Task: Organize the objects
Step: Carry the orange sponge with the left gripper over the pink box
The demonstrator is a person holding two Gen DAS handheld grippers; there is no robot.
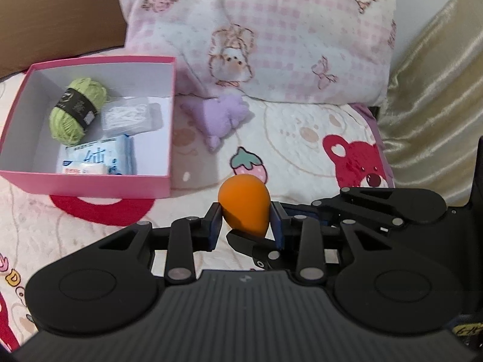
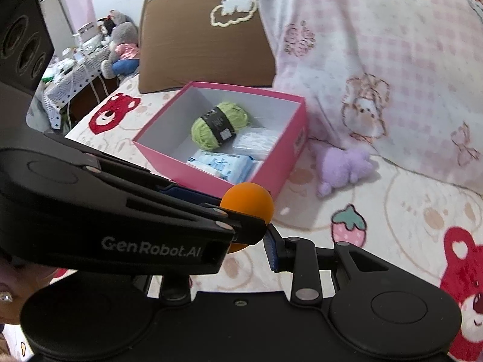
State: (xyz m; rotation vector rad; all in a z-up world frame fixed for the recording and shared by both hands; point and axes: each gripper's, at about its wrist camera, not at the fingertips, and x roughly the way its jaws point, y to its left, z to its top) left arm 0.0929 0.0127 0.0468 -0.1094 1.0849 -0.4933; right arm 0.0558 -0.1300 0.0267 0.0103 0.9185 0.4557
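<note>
My left hand-held gripper (image 1: pixel 245 221) was nearly closed, its pads pinching the orange teardrop-shaped foam sponge (image 1: pixel 244 203), whose long axis stood almost upright with the rounded end up. My right hand-held gripper (image 2: pixel 256 235) sat just beside it, nearly closed too; whether it also pressed the sponge I could not tell. From the left hand-held gripper the open pink cardboard box (image 1: pixel 90 181) on the bed lay at about ten o'clock, well apart, so that hand seemed the nearer carrier.
</note>
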